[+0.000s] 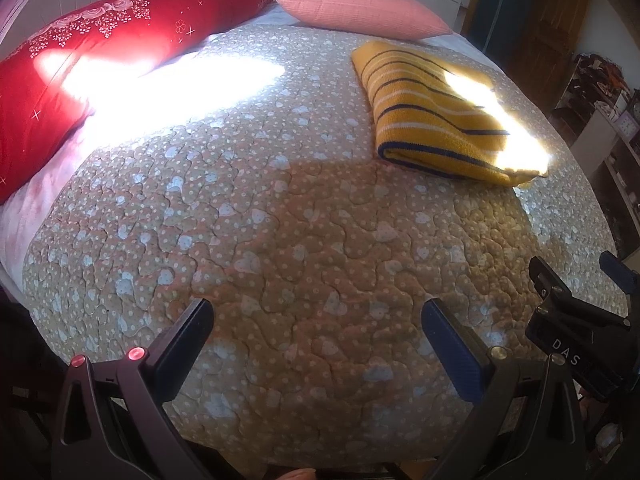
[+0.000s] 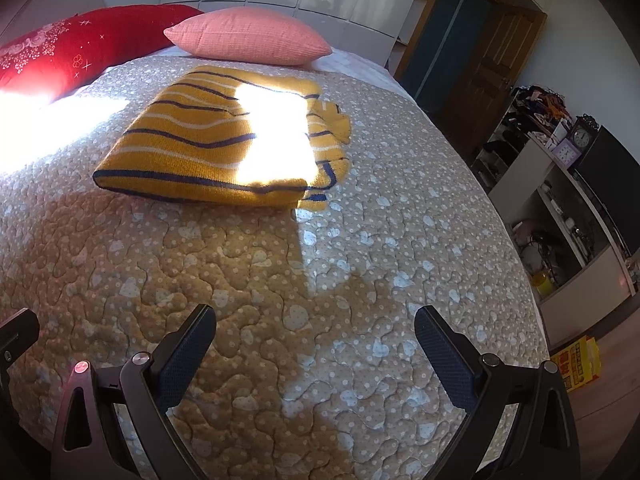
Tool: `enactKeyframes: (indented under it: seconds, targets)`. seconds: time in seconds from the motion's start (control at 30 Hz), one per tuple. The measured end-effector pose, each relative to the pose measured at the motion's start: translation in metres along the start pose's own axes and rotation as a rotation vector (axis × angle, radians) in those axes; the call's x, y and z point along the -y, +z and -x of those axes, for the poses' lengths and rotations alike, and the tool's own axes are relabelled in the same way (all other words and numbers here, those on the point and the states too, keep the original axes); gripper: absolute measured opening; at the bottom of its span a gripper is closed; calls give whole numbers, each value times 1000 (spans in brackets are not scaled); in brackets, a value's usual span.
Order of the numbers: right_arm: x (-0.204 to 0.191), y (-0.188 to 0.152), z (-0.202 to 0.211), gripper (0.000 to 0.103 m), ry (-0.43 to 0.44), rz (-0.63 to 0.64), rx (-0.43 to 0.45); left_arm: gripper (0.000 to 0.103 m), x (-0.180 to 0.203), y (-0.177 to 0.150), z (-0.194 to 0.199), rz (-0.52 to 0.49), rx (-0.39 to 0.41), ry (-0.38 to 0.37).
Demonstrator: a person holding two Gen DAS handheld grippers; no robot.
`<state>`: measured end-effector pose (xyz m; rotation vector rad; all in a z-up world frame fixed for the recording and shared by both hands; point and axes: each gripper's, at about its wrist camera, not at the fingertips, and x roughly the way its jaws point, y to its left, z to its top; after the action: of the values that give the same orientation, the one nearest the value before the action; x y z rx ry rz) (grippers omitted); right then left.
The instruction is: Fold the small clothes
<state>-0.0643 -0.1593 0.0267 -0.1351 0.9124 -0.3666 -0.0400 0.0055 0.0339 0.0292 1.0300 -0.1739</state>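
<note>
Bed w/ quilted tan bedspread, white dots & pale heart patches, sun patch across its upper left. On it: folded yellow sweater w/ navy & white stripes, lying flat toward the far side, partly sunlit. At the head end a red floral pillow & a pink pillow side by side, the pink one just behind the sweater.

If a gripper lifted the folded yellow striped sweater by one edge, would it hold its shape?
Probably not. The yellow striped sweater looks like soft knit folded in layers, so it would likely droop and unfold. A loose part already pokes out at its right side. It probably won't slide easily on the quilted bedspread, which looks textured.
</note>
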Motion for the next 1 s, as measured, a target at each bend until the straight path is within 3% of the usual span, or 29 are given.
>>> enactKeyframes:
  seconds: [1.0]
  targets:
    - [6, -7, -6, 101, 21, -22, -1, 103, 21, -4, 2, -85, 15, 54]
